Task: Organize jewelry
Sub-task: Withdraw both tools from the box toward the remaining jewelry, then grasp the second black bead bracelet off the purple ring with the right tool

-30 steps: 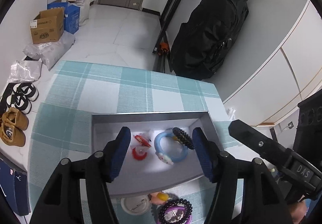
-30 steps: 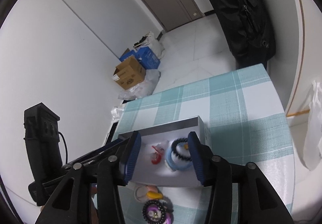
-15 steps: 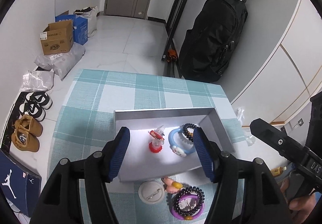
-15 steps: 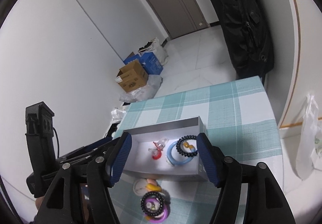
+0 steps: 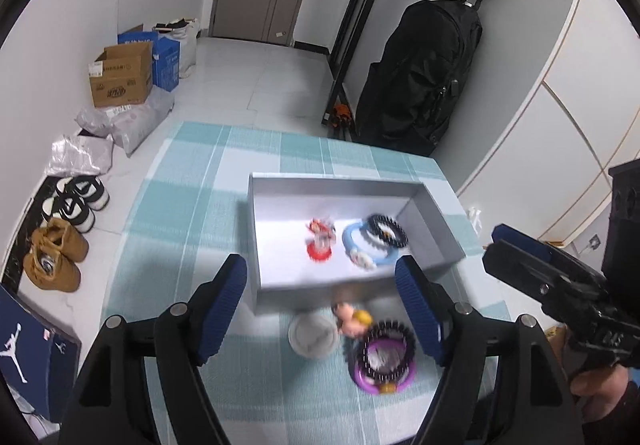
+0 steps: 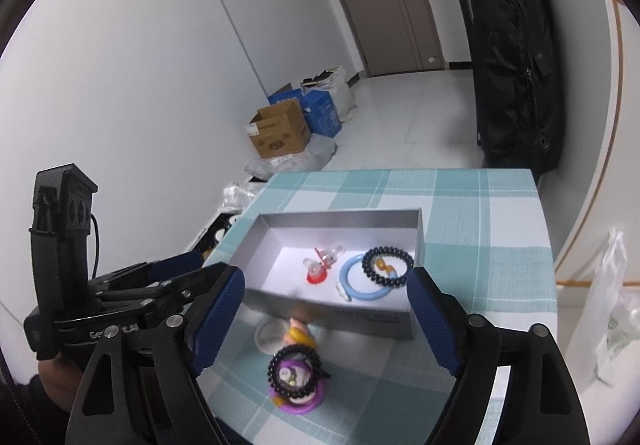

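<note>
Both grippers, left and right, opening, empty.

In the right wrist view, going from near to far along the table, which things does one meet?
Purple ring with black bead bracelet → white round badge → grey box → red clip, inside the box.

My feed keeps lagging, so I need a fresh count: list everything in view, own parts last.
grey open cardboard box: 1, on checked cloth
red-and-clear trinket: 1, in box
light blue bangle: 1, in box
black beaded bracelet: 1, on blue bangle
white round badge: 1, before box
yellow-pink figurine: 1, beside badge
purple ring with black beads: 1, nearest
teal checked tablecloth: 1
left gripper: blue pads, opening, empty
right gripper: blue pads, opening, empty
</note>
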